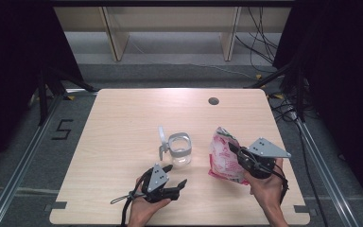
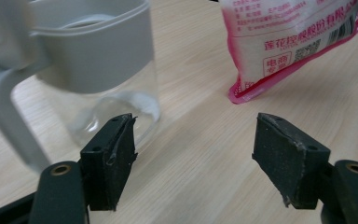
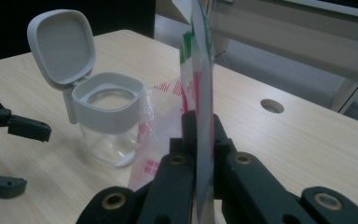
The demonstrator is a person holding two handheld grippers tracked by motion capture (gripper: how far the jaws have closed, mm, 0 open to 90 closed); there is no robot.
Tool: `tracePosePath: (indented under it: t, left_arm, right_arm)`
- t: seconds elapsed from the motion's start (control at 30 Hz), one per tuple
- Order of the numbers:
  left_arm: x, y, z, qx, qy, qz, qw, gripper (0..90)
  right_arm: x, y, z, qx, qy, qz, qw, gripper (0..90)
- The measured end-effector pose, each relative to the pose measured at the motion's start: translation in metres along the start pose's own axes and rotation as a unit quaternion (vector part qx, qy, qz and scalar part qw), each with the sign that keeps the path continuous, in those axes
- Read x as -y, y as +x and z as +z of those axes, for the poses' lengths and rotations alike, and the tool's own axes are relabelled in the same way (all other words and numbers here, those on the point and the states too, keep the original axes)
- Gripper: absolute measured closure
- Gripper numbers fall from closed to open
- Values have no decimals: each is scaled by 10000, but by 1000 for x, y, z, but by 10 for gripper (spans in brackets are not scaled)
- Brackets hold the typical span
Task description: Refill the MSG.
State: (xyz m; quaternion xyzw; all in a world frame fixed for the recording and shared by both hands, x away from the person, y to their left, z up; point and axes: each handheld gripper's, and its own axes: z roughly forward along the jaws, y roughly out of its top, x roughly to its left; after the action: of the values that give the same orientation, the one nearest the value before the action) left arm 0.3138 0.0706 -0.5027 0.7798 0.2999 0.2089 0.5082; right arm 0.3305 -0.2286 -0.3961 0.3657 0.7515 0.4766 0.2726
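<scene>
High view: one pale wooden table [image 1: 123, 123], cable hole near its far edge.

Item 1: clear jar [image 1: 180, 150] with grey collar, standing upright at mid-table. Hinged lid [image 3: 61, 46] flipped open and raised behind the mouth. Contents: a thin white residue at the bottom, possibly powder; the blur in the left gripper view makes this uncertain.

Item 2: pink-and-white bag [image 1: 224, 156], printed, just right of the jar and apart from it. Standing roughly upright, its lower edge at or just above the tabletop.

Item 3: right gripper [image 1: 238, 153]. Jaws clenched on the bag's thin upper part; the right gripper view shows the film pinched flat between them.

Item 4: left gripper [image 1: 177, 177]. Jaws released and spread wide, nothing between them, low over the table in front of the jar, aimed toward its glass base.

Status: jar opened and ready; bag secured. Judged an early stage of filling the jar from the bag. Outstanding: steady the jar with the left gripper, bring the bag over the mouth, tip it, pour, close the lid. Whether the bag's top is already cut cannot be told.
</scene>
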Motion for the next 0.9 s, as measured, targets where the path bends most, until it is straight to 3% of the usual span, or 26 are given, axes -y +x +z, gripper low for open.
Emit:
tracePosePath:
  t: [0.07, 0.1, 0.17, 0.27, 0.3, 0.33, 0.37, 0.43, 0.53, 0.6, 0.73, 0.77, 0.87, 0.9]
  left_arm:
    - [-3, -3, 4, 32, -37, 26, 10000, 289]
    - [-5, -4, 6, 35, -2, 106, 9999, 289]
    - [-9, -11, 15, 169, -53, 51, 9998, 290]
    - [-12, -14, 21, 196, -32, 165, 9997, 293]
    - [-13, -16, 24, 203, 19, 198, 9996, 293]
    - [-14, -18, 27, 230, 6, 163, 9996, 292]
    - [-16, -20, 32, 244, 93, 303, 9992, 293]
    - [-17, -21, 39, 289, 176, 303, 9990, 294]
    - [-18, -22, 46, 309, 220, 300, 9988, 293]
    - [-20, -22, 51, 289, 271, 304, 9988, 295]
    - [-23, -23, 59, 266, 288, 315, 9987, 301]
    - [-24, -24, 62, 263, 295, 277, 9988, 306]
    - [-24, -25, 66, 273, 205, 221, 9992, 332]
    - [-25, -26, 67, 281, 125, 185, 9994, 344]
  right_arm:
    - [-5, -1, 2, -53, -20, -234, 9997, 900]
    - [-8, 1, 1, -36, 6, -224, 9997, 900]
    - [-11, 2, 2, -78, 83, -320, 9994, 900]
    - [-16, 3, 3, -118, 95, -360, 9992, 900]
    - [-17, 5, 2, -103, 130, -240, 9996, 900]
    - [-19, 5, 3, -148, 90, -291, 9994, 900]
    - [-23, 5, 5, -134, -79, -406, 9991, 900]
    - [-28, 8, 4, -274, 30, -314, 9991, 900]
    - [-33, 10, 4, -283, -65, -287, 9992, 900]
    - [-39, 12, 4, -296, -212, -355, 9987, 900]
    - [-49, 15, 1, -389, -158, -299, 9987, 900]
    - [-52, 16, 0, -376, -203, -406, 9983, 900]
    - [-56, 16, -1, -361, -255, -417, 9982, 900]
    - [-58, 16, -2, -479, -276, -480, 9973, 900]
